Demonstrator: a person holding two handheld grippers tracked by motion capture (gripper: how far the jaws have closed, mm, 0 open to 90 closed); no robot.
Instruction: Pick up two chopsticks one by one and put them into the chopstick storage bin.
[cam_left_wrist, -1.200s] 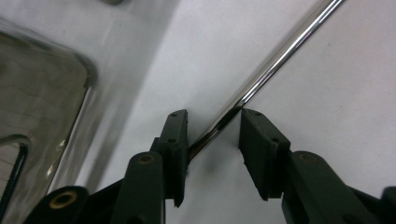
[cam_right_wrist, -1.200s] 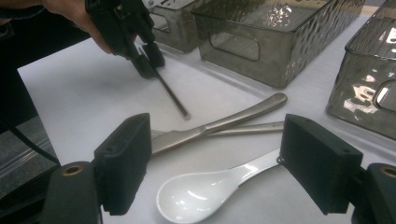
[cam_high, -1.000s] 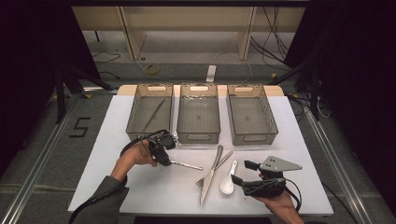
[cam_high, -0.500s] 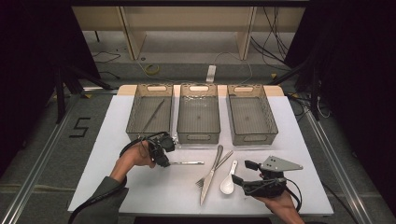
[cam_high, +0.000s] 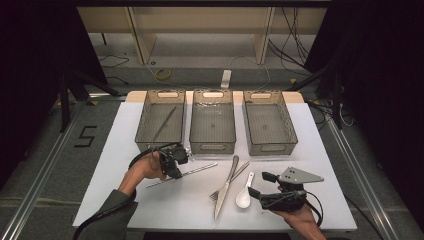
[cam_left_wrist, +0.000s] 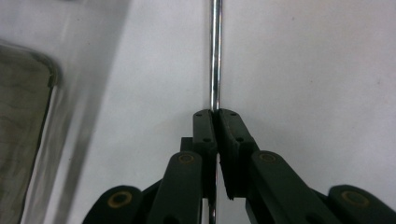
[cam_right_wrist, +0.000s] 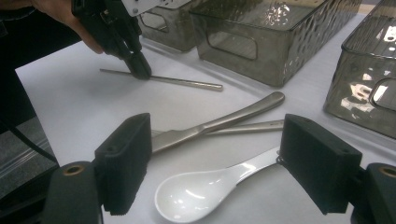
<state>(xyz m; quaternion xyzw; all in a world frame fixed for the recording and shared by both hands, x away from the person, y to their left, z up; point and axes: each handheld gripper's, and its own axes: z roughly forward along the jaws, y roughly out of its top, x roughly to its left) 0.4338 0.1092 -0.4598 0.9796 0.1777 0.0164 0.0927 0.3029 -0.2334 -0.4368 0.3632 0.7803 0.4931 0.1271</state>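
Note:
My left gripper (cam_high: 175, 173) is shut on a thin metal chopstick (cam_high: 197, 170) that lies low over the white table, just in front of the left bin. In the left gripper view the chopstick (cam_left_wrist: 215, 56) runs straight ahead from between the closed jaws of the gripper (cam_left_wrist: 215, 114). My right gripper (cam_high: 260, 186) stands open near the table's front right, holding nothing. Between its jaws (cam_right_wrist: 222, 163) I see a white ceramic spoon (cam_right_wrist: 201, 191), with a knife (cam_right_wrist: 219, 122) and a fork handle (cam_right_wrist: 252, 127) crossed behind it.
Three smoky clear bins stand in a row at the back: the left bin (cam_high: 142, 120) holds another chopstick (cam_high: 164, 124); the middle bin (cam_high: 212, 145) and right bin (cam_high: 272, 147) look empty. The knife (cam_high: 226, 187), fork (cam_high: 241, 171) and spoon (cam_high: 244, 196) lie mid-table.
The chopstick in my left gripper has swung, its right end moving toward the bins. My right gripper has stayed put.

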